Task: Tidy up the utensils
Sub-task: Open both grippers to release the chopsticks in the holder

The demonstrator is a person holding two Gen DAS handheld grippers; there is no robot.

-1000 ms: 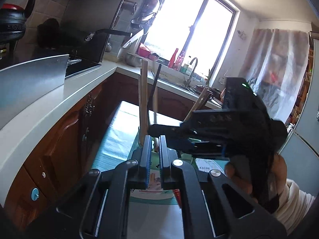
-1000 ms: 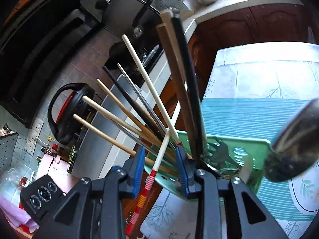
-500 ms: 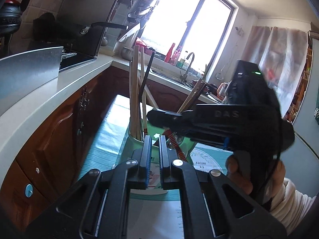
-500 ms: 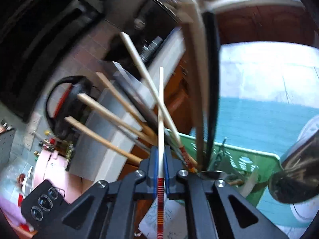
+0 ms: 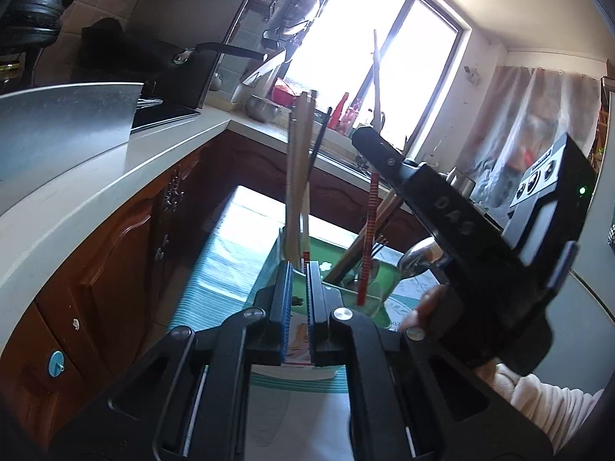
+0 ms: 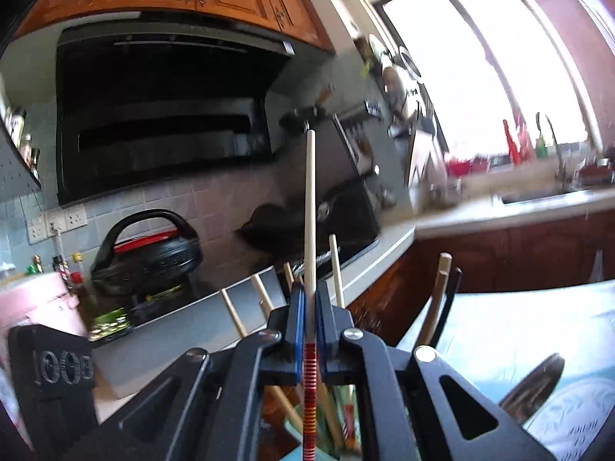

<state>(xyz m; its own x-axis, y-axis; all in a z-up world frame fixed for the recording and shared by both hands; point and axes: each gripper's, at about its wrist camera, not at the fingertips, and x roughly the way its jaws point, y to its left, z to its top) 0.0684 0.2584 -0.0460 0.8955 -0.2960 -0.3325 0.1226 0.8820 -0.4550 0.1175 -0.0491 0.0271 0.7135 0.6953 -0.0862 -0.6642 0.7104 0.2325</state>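
Note:
My right gripper is shut on a pale chopstick with a red-striped end; it also shows in the left wrist view, held upright above the green utensil holder. The holder stands on the table and holds several chopsticks and a metal ladle. My left gripper is near the holder's front wall with its jaws nearly closed and nothing clearly held. The right gripper's body is to the right of the holder.
The table has a teal striped cloth. A white counter over brown cabinets runs along the left, with a steel panel, a black pan and a black kettle. A sink lies under the window.
My right gripper closed on the red-striped chopstick and lifted it up out of the green holder, tilting upward. My left gripper stayed at the holder's front.

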